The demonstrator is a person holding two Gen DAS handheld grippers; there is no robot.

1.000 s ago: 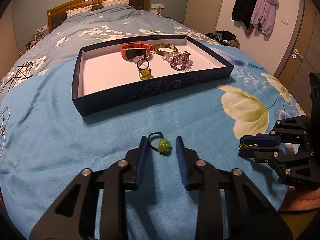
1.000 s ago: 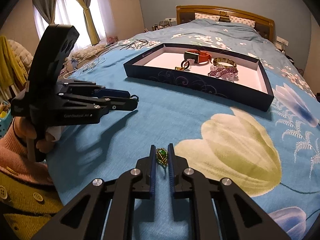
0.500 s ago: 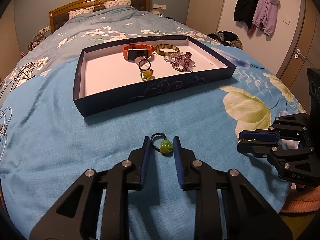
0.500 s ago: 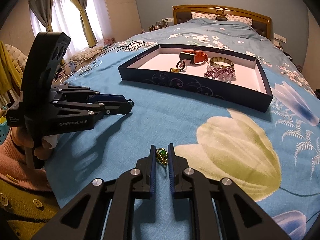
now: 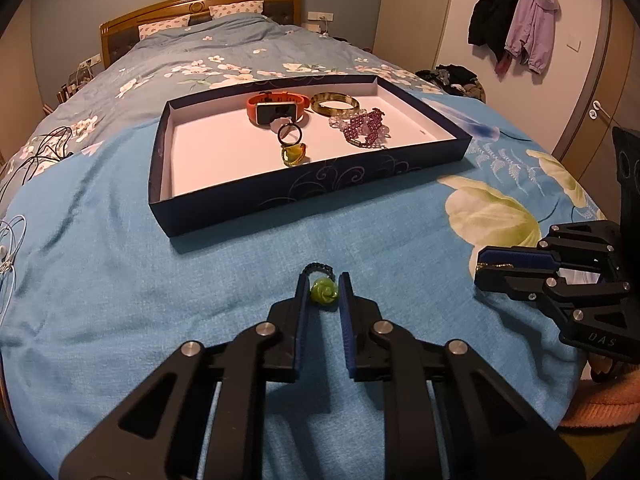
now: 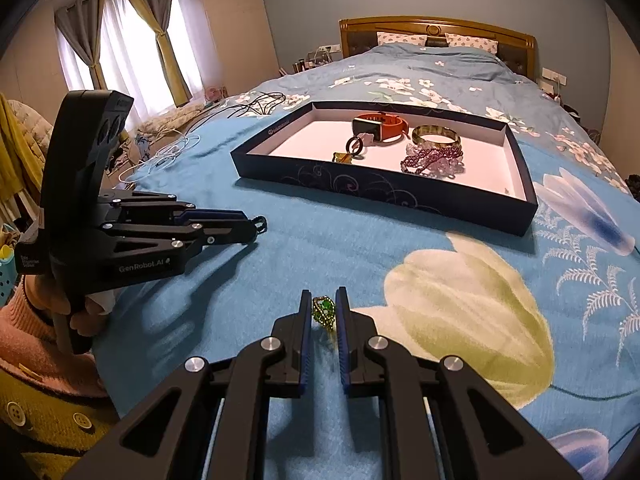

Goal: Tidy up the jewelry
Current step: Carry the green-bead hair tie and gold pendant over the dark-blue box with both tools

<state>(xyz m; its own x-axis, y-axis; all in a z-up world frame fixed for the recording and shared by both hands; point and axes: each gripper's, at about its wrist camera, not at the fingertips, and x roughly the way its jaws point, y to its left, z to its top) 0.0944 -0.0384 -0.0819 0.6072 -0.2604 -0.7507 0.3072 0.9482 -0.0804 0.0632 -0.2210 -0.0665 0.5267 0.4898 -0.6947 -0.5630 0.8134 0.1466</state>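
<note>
the left tongs [image 5: 324,287] are closed on a green bead [image 5: 324,293] with a dark cord loop [image 5: 317,268], held low over the blue bedspread [image 5: 120,264] at the near end of the bed. the bead sits between the two blue pads [image 5: 301,320], and the cord loop pokes out past the left fingertip.

the right tongs [image 6: 324,304] are closed on a green and gold ring [image 6: 323,312], also just above the bedspread, to the right of the left tongs.

farther along the bed lies a shallow navy tray [image 5: 304,196] with a pale floor. inside it, toward the far side, rest an orange watch [image 5: 276,109], a greenish bangle [image 5: 334,103] to its right, a purple bead bracelet [image 5: 365,128], a dark ring [image 5: 289,133] and a yellow pendant [image 5: 295,155] nearer the front wall. both held pieces are outside the tray, well apart from it.
</note>
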